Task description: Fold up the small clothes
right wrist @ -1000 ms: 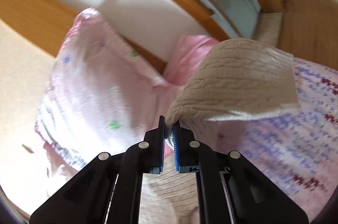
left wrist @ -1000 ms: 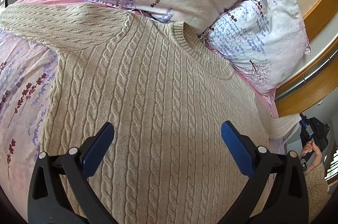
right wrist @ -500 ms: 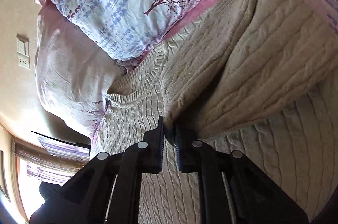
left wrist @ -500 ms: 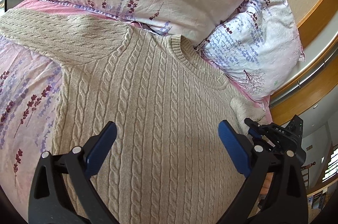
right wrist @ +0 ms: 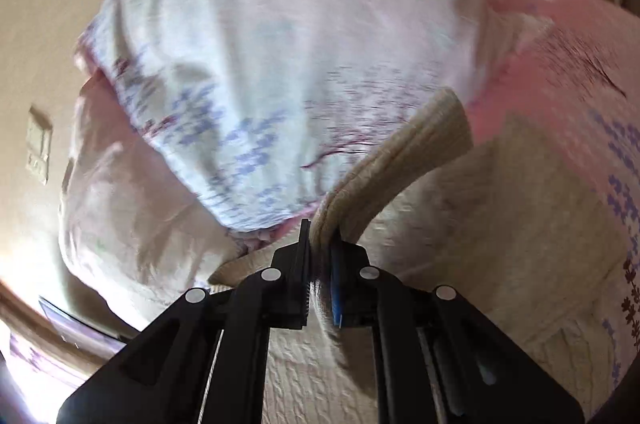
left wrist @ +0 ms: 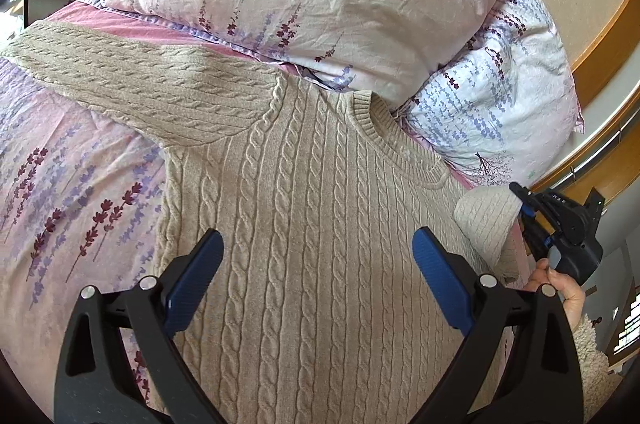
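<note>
Pinching sweater sleeve point(right wrist: 404, 164), right hand-held gripper point(right wrist: 320, 264) clamped.

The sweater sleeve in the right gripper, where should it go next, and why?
Probably carry it across and lay it on the sweater's chest. The right gripper is shut on the sleeve, lifted at the sweater's edge near the pillows, while the other sleeve lies spread flat. The left gripper, open and holding nothing, hovers over the body.

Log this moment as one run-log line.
stage: folding sleeve | right gripper: shut on sleeve | left gripper: open, closing slightly, over sweater, nothing held | surface: bed
</note>
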`<state>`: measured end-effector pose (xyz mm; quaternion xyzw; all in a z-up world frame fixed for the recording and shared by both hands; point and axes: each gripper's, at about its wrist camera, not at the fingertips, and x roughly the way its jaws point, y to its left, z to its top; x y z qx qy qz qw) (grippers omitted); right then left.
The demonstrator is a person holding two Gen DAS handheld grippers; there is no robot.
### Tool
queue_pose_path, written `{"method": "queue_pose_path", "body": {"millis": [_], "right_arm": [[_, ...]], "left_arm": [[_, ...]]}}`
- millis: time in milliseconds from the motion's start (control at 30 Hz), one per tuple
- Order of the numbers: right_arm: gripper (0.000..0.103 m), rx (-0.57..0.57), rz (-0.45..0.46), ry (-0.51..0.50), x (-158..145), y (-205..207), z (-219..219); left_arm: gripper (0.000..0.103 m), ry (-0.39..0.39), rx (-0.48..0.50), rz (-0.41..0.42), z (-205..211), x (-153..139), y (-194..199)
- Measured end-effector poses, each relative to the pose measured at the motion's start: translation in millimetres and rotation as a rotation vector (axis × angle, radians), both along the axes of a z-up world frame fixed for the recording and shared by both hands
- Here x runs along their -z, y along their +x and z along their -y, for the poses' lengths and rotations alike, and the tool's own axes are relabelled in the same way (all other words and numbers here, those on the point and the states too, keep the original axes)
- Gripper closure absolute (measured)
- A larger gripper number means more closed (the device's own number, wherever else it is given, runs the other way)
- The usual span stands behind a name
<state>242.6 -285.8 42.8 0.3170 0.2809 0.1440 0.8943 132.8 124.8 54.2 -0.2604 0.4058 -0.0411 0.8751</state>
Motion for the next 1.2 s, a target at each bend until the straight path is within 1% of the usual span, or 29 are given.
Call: {"method": "queue_pose_path", "body": {"millis": [67,100,133,167,200,233,267,300,333,367,400,467,533,633,700,733,767,800,833,867,900,933,967,1033,1067,1100,1133,1167,1200], "right_arm": [[0.095,-0.106,0.042,-0.082,-8,-7,-44],[0.094,-0.166,0.047,-0.133,-5,-11,-68],[0.094,-0.230,0.029,-0.177,2,-13,-89],[0.092,-0.300,-0.014,-0.217,13,-13,-108],[0.086,-0.367,-0.070,-0.245,26,-14,-122],[0.083,-0.420,-0.124,-0.265,37,-18,-131],[0.076,-0.444,-0.154,-0.273,44,-24,-133],[0.067,-0.452,-0.162,-0.266,48,-30,-130],[0.060,-0.444,-0.165,-0.247,49,-37,-120],[0.045,-0.422,-0.167,-0.221,49,-44,-106],[0.039,-0.391,-0.170,-0.175,50,-50,-86],[0.039,-0.311,-0.209,-0.072,53,-54,-48],[0.039,-0.192,-0.258,0.033,64,-61,-7],[0.039,0.002,-0.320,0.164,83,-65,54],[0.040,0.110,-0.348,0.277,98,-66,87],[0.042,0.149,-0.349,0.336,103,-66,100],[0.047,0.176,-0.348,0.379,109,-63,109],[0.051,0.195,-0.344,0.404,113,-60,115],[0.053,0.215,-0.341,0.417,115,-57,120],[0.057,0.229,-0.333,0.429,114,-56,126],[0.064,0.238,-0.327,0.444,115,-54,128],[0.066,0.243,-0.324,0.458,116,-53,131],[0.069,0.247,-0.324,0.465,117,-53,132],[0.072,0.253,-0.327,0.466,121,-51,133],[0.074,0.255,-0.330,0.462,123,-51,133],[0.075,0.259,-0.332,0.459,124,-51,133],[0.078,0.265,-0.333,0.456,125,-51,132],[0.085,0.269,-0.335,0.452,126,-51,132],[0.091,0.272,-0.330,0.450,125,-52,133]], "left_arm": [[0.016,-0.009,-0.012,-0.007,-6,1,1],[0.017,-0.016,-0.019,-0.009,-8,2,1],[0.017,-0.026,-0.022,-0.009,-9,2,1],[0.017,-0.036,-0.023,-0.007,-10,2,2],[0.017,-0.043,-0.022,-0.006,-10,3,3],[0.017,-0.050,-0.017,-0.004,-10,2,4],[0.017,-0.058,-0.011,-0.003,-9,2,7],[0.017,-0.067,-0.001,-0.005,-8,3,10],[0.017,-0.078,0.012,-0.008,-6,4,14],[0.017,-0.092,0.026,-0.016,-3,5,19],[0.017,-0.109,0.040,-0.027,0,8,24],[0.022,-0.153,0.065,-0.059,8,16,36],[0.028,-0.194,0.080,-0.094,15,26,47],[0.033,-0.219,0.073,-0.143,22,37,62],[0.037,-0.234,0.066,-0.169,23,43,71],[0.037,-0.243,0.062,-0.178,23,45,74],[0.038,-0.250,0.059,-0.186,23,48,78],[0.041,-0.257,0.059,-0.194,22,50,82],[0.045,-0.262,0.060,-0.206,23,53,85],[0.048,-0.272,0.064,-0.214,23,55,89],[0.053,-0.283,0.066,-0.222,23,58,93],[0.058,-0.290,0.065,-0.230,23,60,96],[0.060,-0.296,0.064,-0.236,24,62,100],[0.069,-0.296,0.055,-0.247,23,65,107],[0.071,-0.296,0.052,-0.249,24,65,111],[0.076,-0.296,0.052,-0.253,24,66,116],[0.085,-0.290,0.054,-0.258,24,67,120],[0.093,-0.284,0.061,-0.264,26,67,126],[0.095,-0.274,0.068,-0.267,26,66,130]]}}
